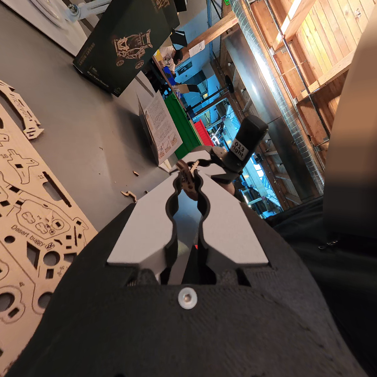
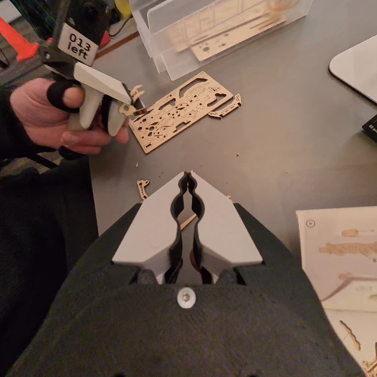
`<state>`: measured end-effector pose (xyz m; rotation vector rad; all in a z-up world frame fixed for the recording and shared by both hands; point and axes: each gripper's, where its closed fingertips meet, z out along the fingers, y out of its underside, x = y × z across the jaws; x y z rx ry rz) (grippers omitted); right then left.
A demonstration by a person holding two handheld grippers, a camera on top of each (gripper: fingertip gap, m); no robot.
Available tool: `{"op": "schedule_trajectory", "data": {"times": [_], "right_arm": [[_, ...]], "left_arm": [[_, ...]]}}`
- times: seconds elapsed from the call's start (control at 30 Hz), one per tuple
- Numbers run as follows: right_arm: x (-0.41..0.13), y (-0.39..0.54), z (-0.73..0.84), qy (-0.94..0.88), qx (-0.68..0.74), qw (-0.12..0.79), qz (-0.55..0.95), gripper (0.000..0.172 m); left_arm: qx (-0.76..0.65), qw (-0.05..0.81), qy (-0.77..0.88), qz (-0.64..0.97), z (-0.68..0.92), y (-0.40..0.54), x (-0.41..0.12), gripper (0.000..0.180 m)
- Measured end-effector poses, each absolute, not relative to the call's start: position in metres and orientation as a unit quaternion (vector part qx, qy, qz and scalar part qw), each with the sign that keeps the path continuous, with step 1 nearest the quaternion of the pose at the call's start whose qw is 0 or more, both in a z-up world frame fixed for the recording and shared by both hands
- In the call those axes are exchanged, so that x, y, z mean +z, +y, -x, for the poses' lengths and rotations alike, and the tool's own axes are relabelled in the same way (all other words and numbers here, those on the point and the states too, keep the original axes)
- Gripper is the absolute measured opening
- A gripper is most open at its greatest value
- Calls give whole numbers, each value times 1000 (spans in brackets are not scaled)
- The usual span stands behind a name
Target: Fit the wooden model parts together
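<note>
Currently a small wooden part (image 1: 186, 179) is being gripped in the left claw (image 1: 186, 175); the right claw (image 2: 188, 173), closed on a thin peg (image 1: 195, 164), should be lined up squarely.

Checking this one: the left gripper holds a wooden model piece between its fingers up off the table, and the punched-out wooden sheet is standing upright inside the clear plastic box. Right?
Not quite. The left gripper does hold a wooden model piece off the table, but the right wrist view shows the punched-out wooden sheet lying flat on the table, in front of the clear plastic box.
</note>
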<state>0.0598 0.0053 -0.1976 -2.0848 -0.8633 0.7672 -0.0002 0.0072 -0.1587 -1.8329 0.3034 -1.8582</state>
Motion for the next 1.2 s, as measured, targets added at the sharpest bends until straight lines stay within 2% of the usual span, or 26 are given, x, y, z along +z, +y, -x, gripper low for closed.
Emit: {"op": "schedule_trajectory", "data": {"times": [0.3, 0.83, 1.2], "right_arm": [[-193, -8, -81, -318, 323, 403, 795, 0], [-195, -17, -82, -395, 289, 449, 748, 4], [-207, -11, -86, -387, 286, 445, 755, 3]], "left_arm": [[-663, 261, 136, 689, -22, 6, -157, 9], [-620, 277, 147, 719, -30, 11, -163, 9], [-595, 286, 142, 737, -21, 17, -167, 9]]}}
